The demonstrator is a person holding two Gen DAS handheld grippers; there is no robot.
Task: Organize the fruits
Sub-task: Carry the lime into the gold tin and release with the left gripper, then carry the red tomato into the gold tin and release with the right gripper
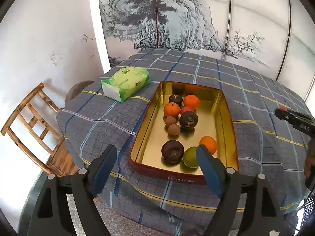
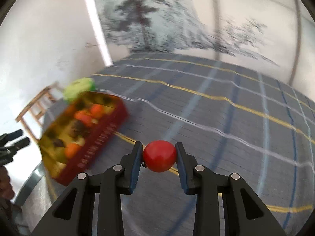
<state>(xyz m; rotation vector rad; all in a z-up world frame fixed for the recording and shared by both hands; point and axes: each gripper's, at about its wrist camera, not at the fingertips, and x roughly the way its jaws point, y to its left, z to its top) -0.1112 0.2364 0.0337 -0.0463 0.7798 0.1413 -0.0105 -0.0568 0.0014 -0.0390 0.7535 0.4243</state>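
While the left gripper (image 1: 157,158) gapes empty, the right gripper (image 2: 159,156) pinches what looks like a tomato (image 2: 159,156).

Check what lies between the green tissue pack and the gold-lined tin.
Nothing: in the left wrist view, only bare blue plaid tablecloth separates the green tissue pack from the gold-lined tin.

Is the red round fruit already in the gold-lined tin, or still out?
Out. The red round fruit sits clamped in the right gripper above the tablecloth, apart from the gold-lined tin.
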